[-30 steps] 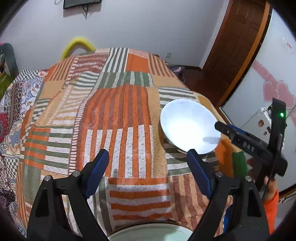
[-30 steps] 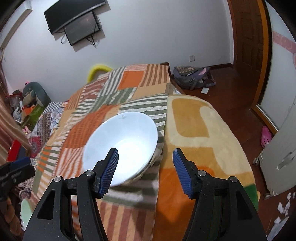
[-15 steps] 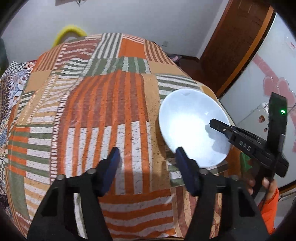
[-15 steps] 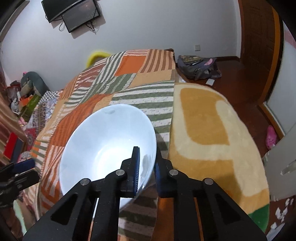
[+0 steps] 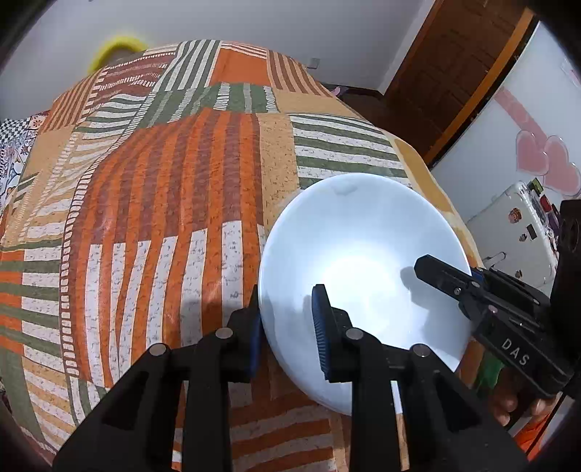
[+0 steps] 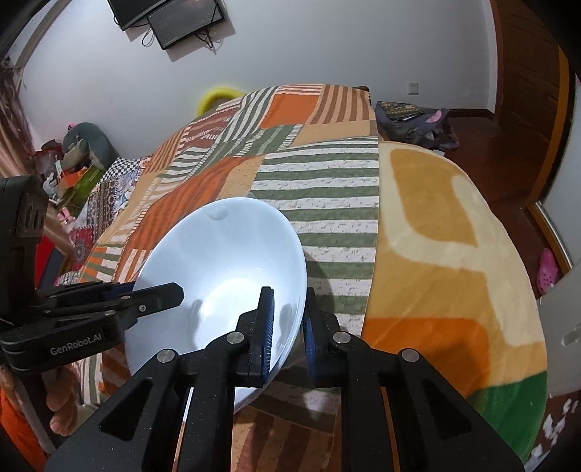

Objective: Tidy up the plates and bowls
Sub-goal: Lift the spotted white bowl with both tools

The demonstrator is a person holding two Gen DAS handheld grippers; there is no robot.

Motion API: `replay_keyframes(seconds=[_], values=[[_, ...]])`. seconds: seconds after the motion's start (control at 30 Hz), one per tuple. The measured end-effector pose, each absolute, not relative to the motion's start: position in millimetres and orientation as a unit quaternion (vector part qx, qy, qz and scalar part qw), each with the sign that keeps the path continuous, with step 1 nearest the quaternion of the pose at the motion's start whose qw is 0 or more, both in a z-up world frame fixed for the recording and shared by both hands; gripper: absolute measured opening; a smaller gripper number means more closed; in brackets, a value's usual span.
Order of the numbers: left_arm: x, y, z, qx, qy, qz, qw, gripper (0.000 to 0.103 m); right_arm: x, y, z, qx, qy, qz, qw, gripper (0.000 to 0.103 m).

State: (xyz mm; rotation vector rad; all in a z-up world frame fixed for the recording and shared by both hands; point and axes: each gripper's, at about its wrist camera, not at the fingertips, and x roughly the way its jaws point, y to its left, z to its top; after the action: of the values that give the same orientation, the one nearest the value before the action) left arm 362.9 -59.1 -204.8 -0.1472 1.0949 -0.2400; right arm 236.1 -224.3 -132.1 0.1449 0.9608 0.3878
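A white bowl [image 5: 363,254] [image 6: 225,261] sits tilted near the edge of a bed covered with a striped patchwork blanket [image 5: 163,218]. My right gripper [image 6: 288,326] is shut on the bowl's right rim, one pad inside and one outside. In the left wrist view the right gripper [image 5: 435,276] reaches in from the right. My left gripper [image 5: 287,323] straddles the bowl's left rim. Its jaws are closing, and a gap still shows between the inner pad and the rim. The right wrist view shows the left gripper [image 6: 159,296] at the bowl's left side.
A yellow and orange fleece blanket [image 6: 435,254] covers the bed's right end. Past it lie a bag [image 6: 414,123] and a pink shoe [image 6: 548,268] on the wooden floor. A screen [image 6: 174,18] hangs on the wall. A white case [image 5: 508,236] stands at the right.
My left gripper came down and to the right onto the bowl's left rim, its jaws narrowing. The right gripper shut on the right rim, and the bowl now tilts more.
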Motion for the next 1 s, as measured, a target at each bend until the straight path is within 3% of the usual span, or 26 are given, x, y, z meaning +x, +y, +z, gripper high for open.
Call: replay_keyframes(seconds=[1.0], values=[[245,-30,-106,-0.076,0.425,-0.109,0.896,0.023,178,-195,-65,0.083,0.402,0.21,0.888,0.014]])
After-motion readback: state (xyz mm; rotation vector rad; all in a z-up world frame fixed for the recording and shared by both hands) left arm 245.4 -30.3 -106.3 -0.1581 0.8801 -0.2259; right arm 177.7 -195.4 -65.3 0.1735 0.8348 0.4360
